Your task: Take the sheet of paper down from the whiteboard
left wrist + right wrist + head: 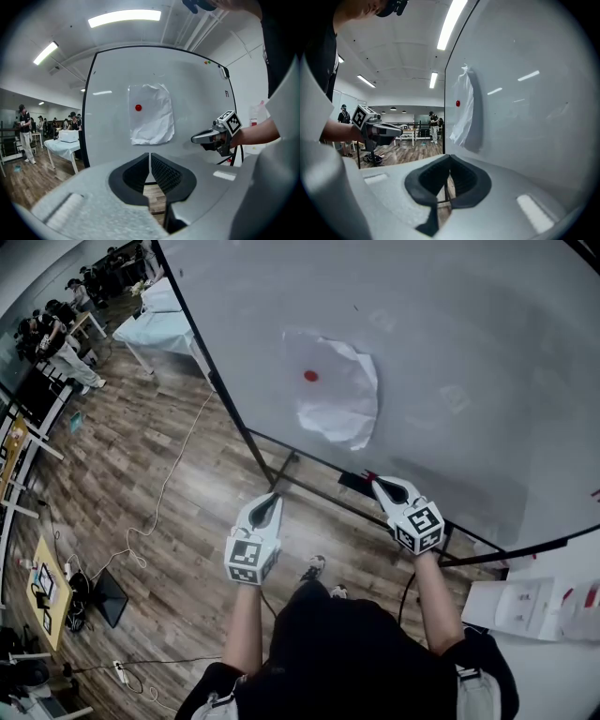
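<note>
A crumpled white sheet of paper [335,390] hangs on the whiteboard [450,343], pinned by a red round magnet [310,376]. Its lower corner curls away from the board. My left gripper [273,499] is shut and empty, held below the board's lower left edge. My right gripper [379,483] is shut and empty too, just under the board's bottom rail, below the paper. In the left gripper view the paper [151,115] and magnet [138,108] are straight ahead, with the right gripper [194,139] at the right. The right gripper view sees the paper [464,110] edge-on.
The board stands on a black frame [281,470] over a wooden floor [159,512] with a white cable [155,512] trailing across it. A table with a pale cloth [155,324] stands to the left, people beyond it. A white box [525,601] lies at the right.
</note>
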Demonstrator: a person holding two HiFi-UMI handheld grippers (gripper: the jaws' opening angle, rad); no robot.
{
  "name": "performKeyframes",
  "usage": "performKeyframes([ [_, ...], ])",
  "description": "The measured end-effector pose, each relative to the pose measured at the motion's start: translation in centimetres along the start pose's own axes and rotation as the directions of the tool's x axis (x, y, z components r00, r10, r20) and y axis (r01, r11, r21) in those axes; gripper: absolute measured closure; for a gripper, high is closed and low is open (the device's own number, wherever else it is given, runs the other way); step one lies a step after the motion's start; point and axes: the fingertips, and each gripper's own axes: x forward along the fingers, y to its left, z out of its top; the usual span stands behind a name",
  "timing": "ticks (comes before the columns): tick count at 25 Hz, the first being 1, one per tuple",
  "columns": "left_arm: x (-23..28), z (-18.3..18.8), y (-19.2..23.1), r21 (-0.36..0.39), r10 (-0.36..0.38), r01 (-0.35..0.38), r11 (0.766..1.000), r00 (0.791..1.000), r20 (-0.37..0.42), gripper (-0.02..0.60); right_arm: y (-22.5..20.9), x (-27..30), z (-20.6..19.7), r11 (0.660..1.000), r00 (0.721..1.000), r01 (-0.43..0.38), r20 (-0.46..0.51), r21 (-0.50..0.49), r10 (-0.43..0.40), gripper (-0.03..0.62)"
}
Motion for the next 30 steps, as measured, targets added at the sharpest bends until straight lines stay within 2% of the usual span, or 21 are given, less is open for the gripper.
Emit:
performKeyframes([
  [4, 2.8, 0.1, 1.2, -0.009, -0.05, 0.05, 0.999, 0.999, 0.011, 0.557, -0.2, 1.8, -0.3, 1.0, 1.0, 0.015, 0.0, 0.01, -0.015, 0.589],
  [8, 5.5, 1.8, 1.7, -0.013, -0.091, 0.092, 0.996, 0.995, 0.05, 0.557, -1.3, 2.2, 1.0, 0.999, 0.999, 0.044, 0.007, 0.01, -0.044, 0.589],
  [15, 9.7, 4.8, 2.1, 0.067, -0.167, 0.161, 0.985, 0.981, 0.1, 0.557, -2.8, 2.7, 4.6, 0.998, 0.991, 0.061, 0.121, 0.022, -0.064, 0.58],
  [22, 12.5, 7.1, 3.3, 0.113, -0.187, 0.171, 0.979, 0.971, 0.15, 0.555, -3.8, 4.0, 5.6, 0.996, 0.989, 0.083, 0.124, 0.016, -0.085, 0.558],
  [25, 13.3, 8.1, 3.7, 0.159, -0.201, 0.173, 0.972, 0.964, 0.177, 0.555, -4.4, 4.9, 5.8, 0.995, 0.989, 0.098, 0.115, 0.004, -0.097, 0.494],
  [30, 14.4, 9.3, 4.7, 0.219, -0.203, 0.155, 0.963, 0.954, 0.218, 0.554, -4.8, 6.0, 6.6, 0.995, 0.985, 0.087, 0.145, 0.04, -0.092, 0.494],
])
